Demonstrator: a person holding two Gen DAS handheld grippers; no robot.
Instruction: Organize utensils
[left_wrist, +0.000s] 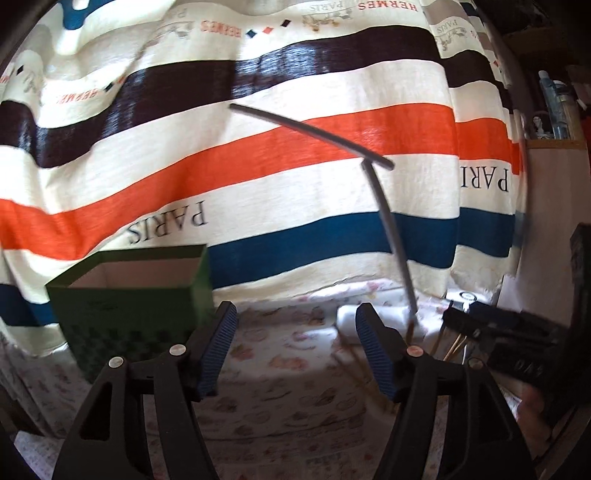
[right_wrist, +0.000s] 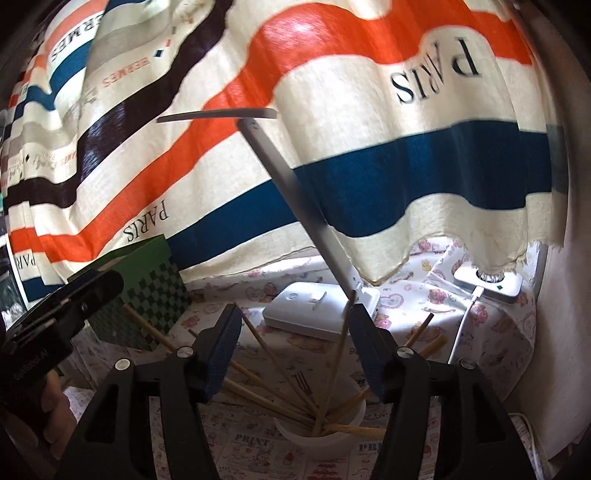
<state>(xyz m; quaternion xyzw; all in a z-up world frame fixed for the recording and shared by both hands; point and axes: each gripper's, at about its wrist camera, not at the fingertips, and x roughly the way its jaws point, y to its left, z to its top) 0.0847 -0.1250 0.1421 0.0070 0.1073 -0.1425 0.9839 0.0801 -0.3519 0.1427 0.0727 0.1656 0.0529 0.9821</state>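
While jaws apart, seemingly nothing held.

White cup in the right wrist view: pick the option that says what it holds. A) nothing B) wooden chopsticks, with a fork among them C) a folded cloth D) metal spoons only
B: the white cup holds a fan of wooden chopsticks, and a small fork shows among them, just ahead of the open right tool.
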